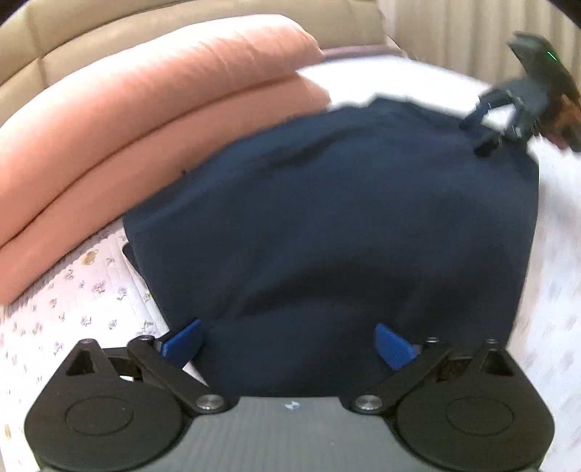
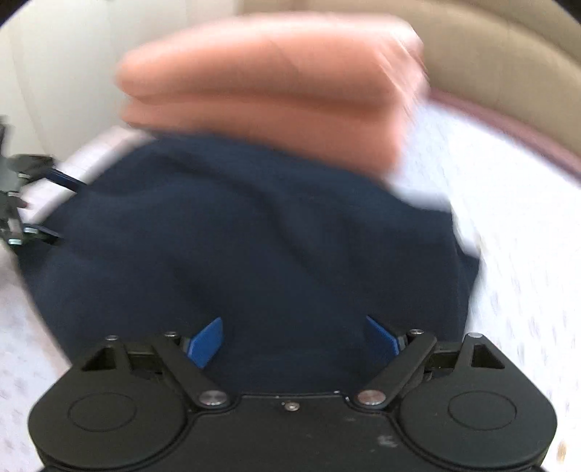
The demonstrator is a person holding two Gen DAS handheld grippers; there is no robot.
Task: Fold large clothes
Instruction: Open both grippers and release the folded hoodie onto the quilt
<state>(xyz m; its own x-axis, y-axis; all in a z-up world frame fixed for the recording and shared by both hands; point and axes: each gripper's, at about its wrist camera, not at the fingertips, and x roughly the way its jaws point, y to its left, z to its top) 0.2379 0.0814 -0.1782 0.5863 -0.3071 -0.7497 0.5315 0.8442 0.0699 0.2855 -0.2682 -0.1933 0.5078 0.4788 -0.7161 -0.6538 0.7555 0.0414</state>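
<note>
A dark navy garment lies folded into a rough rectangle on the bed; it also fills the middle of the right wrist view. My left gripper is open, its blue fingers spread wide over the garment's near edge, holding nothing. My right gripper is open too, spread over the opposite edge. In the left wrist view the right gripper shows at the garment's far right corner. In the right wrist view the left gripper shows at the far left edge. Both views are motion-blurred.
A folded salmon-pink blanket is stacked beside the garment, also seen in the right wrist view. The bed has a white floral sheet. A beige padded headboard and a pale curtain stand behind.
</note>
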